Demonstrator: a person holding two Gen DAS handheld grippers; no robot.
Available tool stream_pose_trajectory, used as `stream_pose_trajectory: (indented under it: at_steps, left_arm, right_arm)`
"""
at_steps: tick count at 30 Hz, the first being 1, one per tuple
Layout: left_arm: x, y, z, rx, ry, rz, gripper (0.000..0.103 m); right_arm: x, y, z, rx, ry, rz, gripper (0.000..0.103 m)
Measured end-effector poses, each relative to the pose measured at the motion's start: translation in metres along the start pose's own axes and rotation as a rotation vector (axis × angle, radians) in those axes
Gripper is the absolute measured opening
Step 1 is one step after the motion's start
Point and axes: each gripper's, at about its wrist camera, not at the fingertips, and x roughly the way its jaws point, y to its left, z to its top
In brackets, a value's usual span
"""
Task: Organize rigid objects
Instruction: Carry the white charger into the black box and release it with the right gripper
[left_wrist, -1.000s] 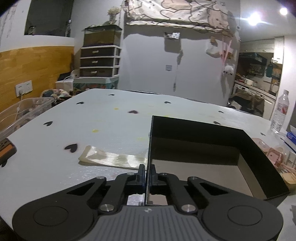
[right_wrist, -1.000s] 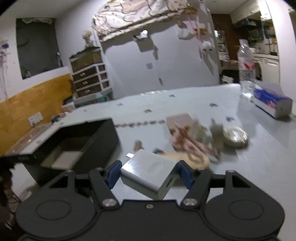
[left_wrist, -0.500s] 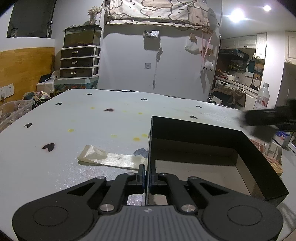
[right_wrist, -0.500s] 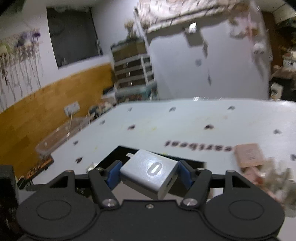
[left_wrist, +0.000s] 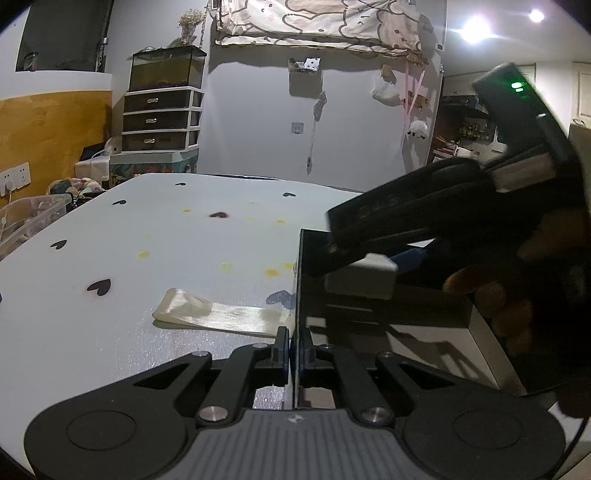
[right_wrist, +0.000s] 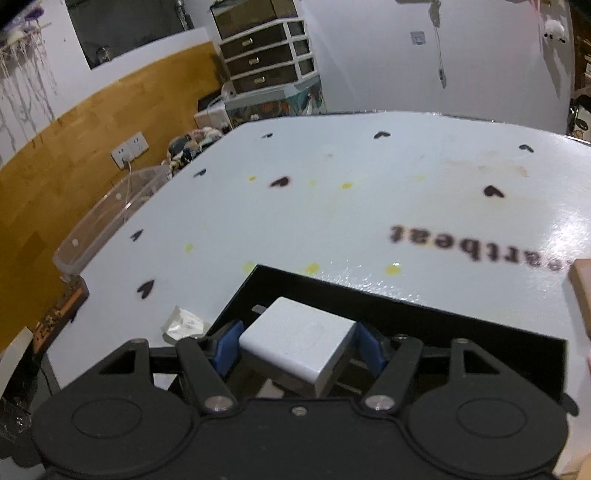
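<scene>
The right tool (right_wrist: 297, 350) is clamped on a white charger block (right_wrist: 301, 345), its blue pads pressing the block's two sides, and it hangs tilted above the open black box (right_wrist: 406, 301). The block is over the box's far corner, not yet down on the floor inside, and a metal prong sticks out of its far end toward the box's back wall. The left tool (left_wrist: 291, 350) is shut on the box's near-left wall, pinning the box to the desk (left_wrist: 147, 229). Just outside the box on that left side lies a crumpled clear wrapper (left_wrist: 218, 315).

The likely trouble, as I judge it: letting go from this height would drop the block hard and it could bounce or tip onto its prongs. Lowered too close to the back wall, the prong may catch the rim. If the left tool's thin grip slips, the box could slide under the nudge.
</scene>
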Motion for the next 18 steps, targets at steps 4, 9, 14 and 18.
stream_pose_trajectory:
  at_steps: [4,9,14,18]
  left_arm:
    - [0.0,0.0,0.001,0.001,0.003,0.002,0.004]
    - [0.0,-0.002,0.001,-0.002,0.004,0.01,0.004]
    - [0.001,-0.004,0.001,-0.008,0.008,0.017,0.004]
    - [0.001,-0.004,0.002,-0.008,0.01,0.022,0.003]
  right_arm:
    - [0.012,-0.005,0.0,0.046,0.032,-0.011,0.07]
    - [-0.001,-0.007,0.0,0.048,0.004,0.006,0.081]
    - [-0.037,-0.009,-0.001,0.008,-0.051,0.049,0.087]
    - [-0.079,-0.019,-0.008,-0.018,-0.125,0.077,0.093]
